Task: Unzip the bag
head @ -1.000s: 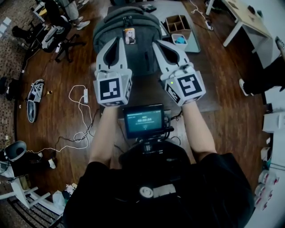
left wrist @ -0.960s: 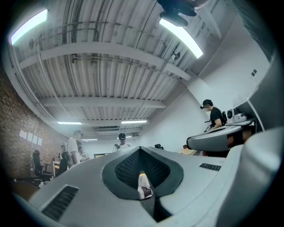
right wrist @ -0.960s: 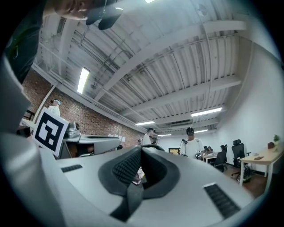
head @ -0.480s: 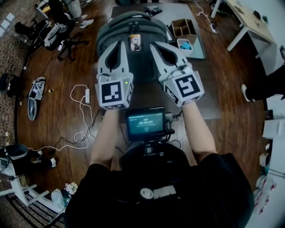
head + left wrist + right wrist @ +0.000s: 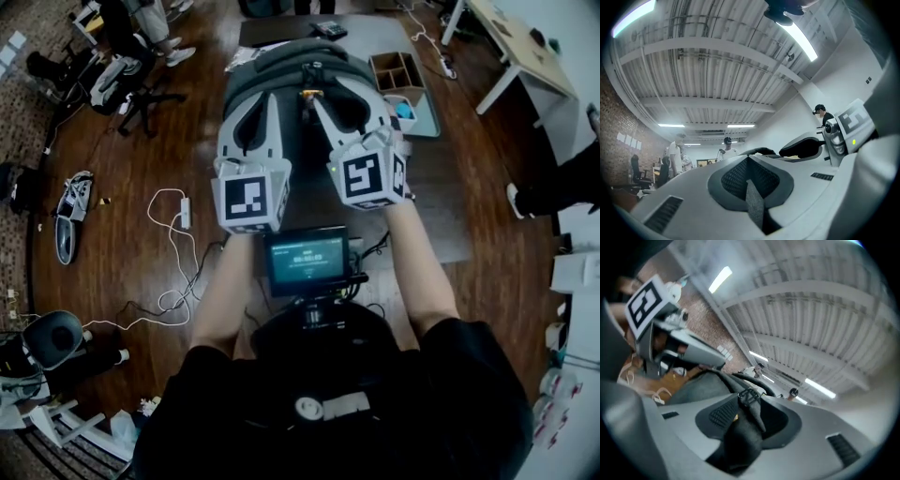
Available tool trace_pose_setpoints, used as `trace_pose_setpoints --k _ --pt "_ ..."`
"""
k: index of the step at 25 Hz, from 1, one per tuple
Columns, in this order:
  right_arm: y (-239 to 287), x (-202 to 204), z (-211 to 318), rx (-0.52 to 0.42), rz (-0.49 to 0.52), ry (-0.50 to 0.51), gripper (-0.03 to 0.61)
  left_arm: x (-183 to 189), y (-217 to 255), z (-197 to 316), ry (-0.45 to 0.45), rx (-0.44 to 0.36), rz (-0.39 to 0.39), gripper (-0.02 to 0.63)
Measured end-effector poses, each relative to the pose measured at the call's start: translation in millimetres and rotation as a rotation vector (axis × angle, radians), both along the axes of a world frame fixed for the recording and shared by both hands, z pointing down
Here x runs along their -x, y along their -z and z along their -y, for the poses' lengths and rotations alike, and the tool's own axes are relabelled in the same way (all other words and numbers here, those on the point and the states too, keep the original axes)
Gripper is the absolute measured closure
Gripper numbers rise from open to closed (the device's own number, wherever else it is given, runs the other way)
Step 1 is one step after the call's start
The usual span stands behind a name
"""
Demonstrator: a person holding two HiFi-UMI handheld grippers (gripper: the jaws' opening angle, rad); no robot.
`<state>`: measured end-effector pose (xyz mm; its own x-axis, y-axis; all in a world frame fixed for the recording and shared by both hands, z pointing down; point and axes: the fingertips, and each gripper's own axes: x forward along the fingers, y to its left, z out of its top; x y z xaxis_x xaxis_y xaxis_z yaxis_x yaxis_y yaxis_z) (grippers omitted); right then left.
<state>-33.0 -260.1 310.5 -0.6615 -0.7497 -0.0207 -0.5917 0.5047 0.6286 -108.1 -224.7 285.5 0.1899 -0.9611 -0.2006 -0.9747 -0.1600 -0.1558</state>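
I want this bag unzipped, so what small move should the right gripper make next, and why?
Probably close the right gripper on the dark tab, seemingly the zip pull. Its jaws have just been opening, and the tab lies between them at the top of the bag, apparently not yet pinched.

Your bag (image 5: 291, 64) is grey woven cloth, matt and slightly rough. Your left gripper (image 5: 260, 97) is smooth, matt grey plastic, with dark, finely ribbed pads (image 5: 736, 178). Around you, the floor (image 5: 141, 141) is dark polished wood with a faint gloss. The divided box (image 5: 398, 73) is matt brown cardboard. The screen (image 5: 305, 260) at your chest is glossy.
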Motion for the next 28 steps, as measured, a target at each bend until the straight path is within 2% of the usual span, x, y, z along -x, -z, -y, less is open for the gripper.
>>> trace_pose_setpoints --k 3,6,13,16,21,24,28 --pt "-5.9 17.2 13.3 -0.182 -0.235 -0.057 0.405 13.5 -1.0 5.8 -0.003 0.005 -0.002 0.618" --pt "-8.4 23.8 18.8 -0.234 -0.322 -0.071 0.408 17.9 -2.3 7.0 -0.007 0.002 -0.002 0.618" --pt "1.9 20.2 18.8 -0.243 -0.312 -0.064 0.411 24.0 -1.7 10.1 -0.007 -0.003 -0.008 0.618" --pt "14.0 13.3 24.7 -0.245 -0.280 -0.063 0.443 23.2 -2.4 17.5 -0.005 0.001 -0.010 0.618" --pt "7.3 8.2 41.0 -0.266 -0.359 -0.075 0.445 20.4 -1.7 26.1 -0.003 0.002 -0.015 0.618" --pt "15.8 5.2 38.5 -0.298 -0.369 -0.081 0.445 20.0 0.3 23.9 -0.001 -0.001 -0.008 0.618" --pt "16.5 5.8 41.6 -0.288 -0.388 -0.063 0.446 20.4 2.8 24.3 0.001 -0.001 -0.007 0.617"
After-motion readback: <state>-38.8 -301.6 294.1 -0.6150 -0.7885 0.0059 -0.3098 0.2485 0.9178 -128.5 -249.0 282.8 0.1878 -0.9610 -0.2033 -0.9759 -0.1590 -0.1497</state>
